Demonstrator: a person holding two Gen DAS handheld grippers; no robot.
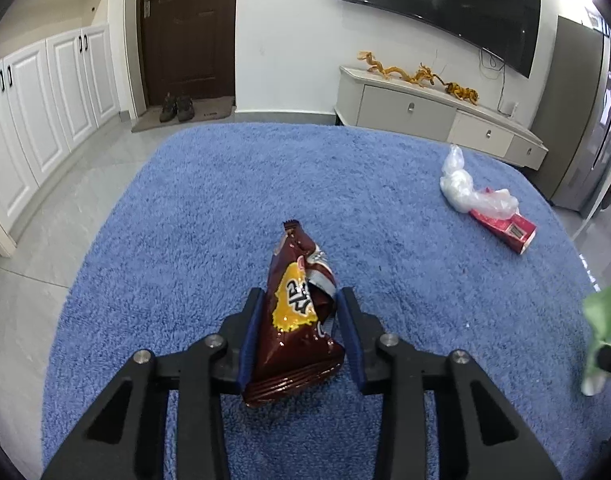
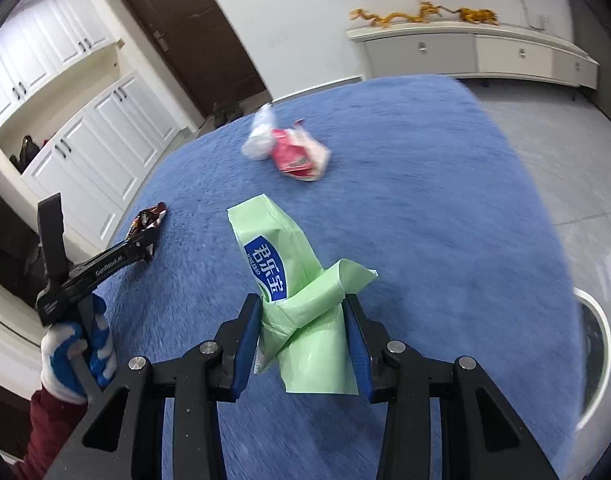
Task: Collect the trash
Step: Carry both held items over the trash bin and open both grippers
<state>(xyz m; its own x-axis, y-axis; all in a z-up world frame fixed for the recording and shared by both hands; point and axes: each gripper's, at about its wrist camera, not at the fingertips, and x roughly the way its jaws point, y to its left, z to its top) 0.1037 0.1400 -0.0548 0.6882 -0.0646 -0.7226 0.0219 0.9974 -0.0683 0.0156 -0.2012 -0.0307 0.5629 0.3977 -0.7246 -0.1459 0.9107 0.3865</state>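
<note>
A: Brown snack wrapper is pinched between the left gripper pads, held just above the blue rug in the left wrist view. Red box and clear plastic bag lie together further off.

B: Yep. Right wrist view: right gripper squeezes a crumpled green packet, also over the rug. A gloved hand holds the other tool at the left edge.

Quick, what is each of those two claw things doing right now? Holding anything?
Left gripper: closed on the brown snack bag.
Right gripper: closed on the green wrapper.
</note>
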